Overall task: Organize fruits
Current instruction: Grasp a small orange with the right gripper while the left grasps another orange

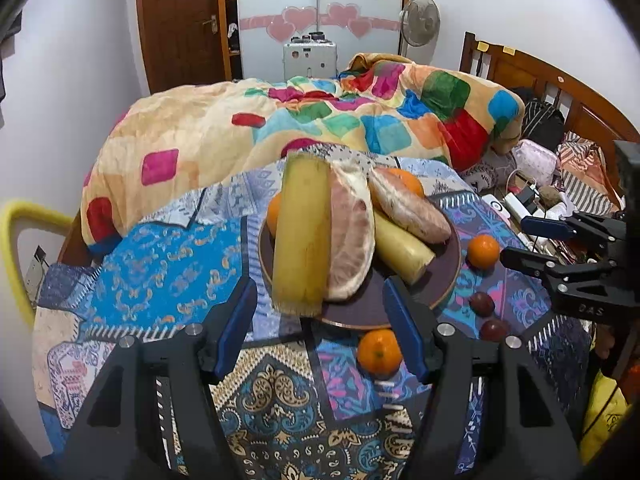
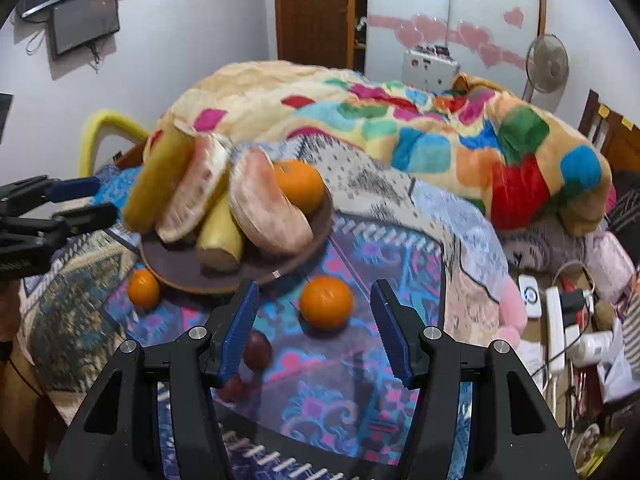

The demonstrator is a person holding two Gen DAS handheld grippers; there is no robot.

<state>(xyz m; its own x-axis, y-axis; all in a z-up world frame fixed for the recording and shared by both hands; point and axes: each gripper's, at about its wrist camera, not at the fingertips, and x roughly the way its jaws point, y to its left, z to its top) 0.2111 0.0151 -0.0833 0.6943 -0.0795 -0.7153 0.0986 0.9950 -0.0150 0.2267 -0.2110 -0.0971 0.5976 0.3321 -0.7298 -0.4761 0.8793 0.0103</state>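
A dark brown plate on a patterned cloth holds two yellow sugarcane pieces, two peeled pomelo segments and oranges. Loose on the cloth are an orange in front of the plate, another orange to its right, and two dark red fruits. My left gripper is open and empty just before the plate. My right gripper is open and empty, with an orange just beyond its fingertips and a dark red fruit by its left finger. The plate lies beyond.
A colourful quilt is heaped on the bed behind the plate. Power strips, cables and clutter lie to the right. A wooden headboard stands at far right. A yellow chair back is at the left.
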